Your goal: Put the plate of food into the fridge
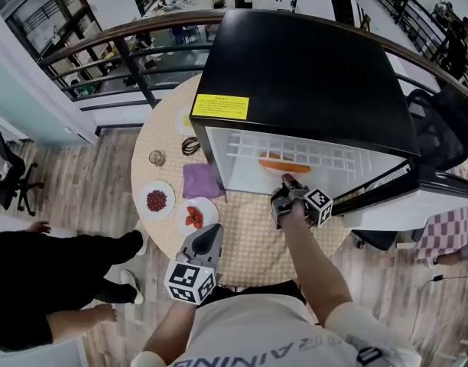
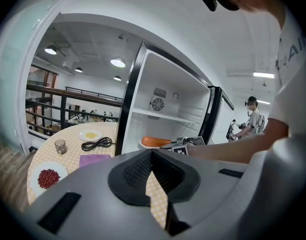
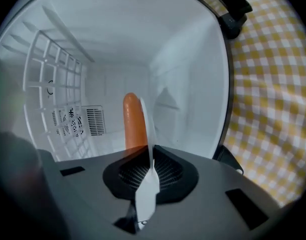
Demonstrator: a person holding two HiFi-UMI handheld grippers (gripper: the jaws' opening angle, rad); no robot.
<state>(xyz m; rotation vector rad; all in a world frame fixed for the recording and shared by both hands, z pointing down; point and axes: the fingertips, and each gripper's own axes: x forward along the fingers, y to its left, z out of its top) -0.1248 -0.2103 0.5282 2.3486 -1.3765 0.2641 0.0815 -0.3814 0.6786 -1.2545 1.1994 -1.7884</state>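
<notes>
A black mini fridge (image 1: pixel 310 75) stands open on the round checked table (image 1: pixel 249 243). The white plate (image 1: pixel 274 167) with a long orange piece of food (image 1: pixel 284 164) is inside the white compartment, under the wire shelf (image 1: pixel 287 150). My right gripper (image 1: pixel 286 188) is at the fridge mouth, shut on the plate's near rim. In the right gripper view the plate (image 3: pixel 147 129) runs edge-on between the pads, with the orange food (image 3: pixel 134 124) beyond. My left gripper (image 1: pixel 209 239) hangs over the table's front, shut and empty; its jaws (image 2: pixel 152 156) meet at the tip.
The fridge door (image 1: pixel 394 182) hangs open to the right. Left of the fridge lie a purple cloth (image 1: pixel 199 180), a plate of red beans (image 1: pixel 156 200), a plate of red pieces (image 1: pixel 196 216), a glass (image 1: pixel 156 157) and a black cable (image 1: pixel 190 145). A person in black (image 1: pixel 58 258) sits at the left.
</notes>
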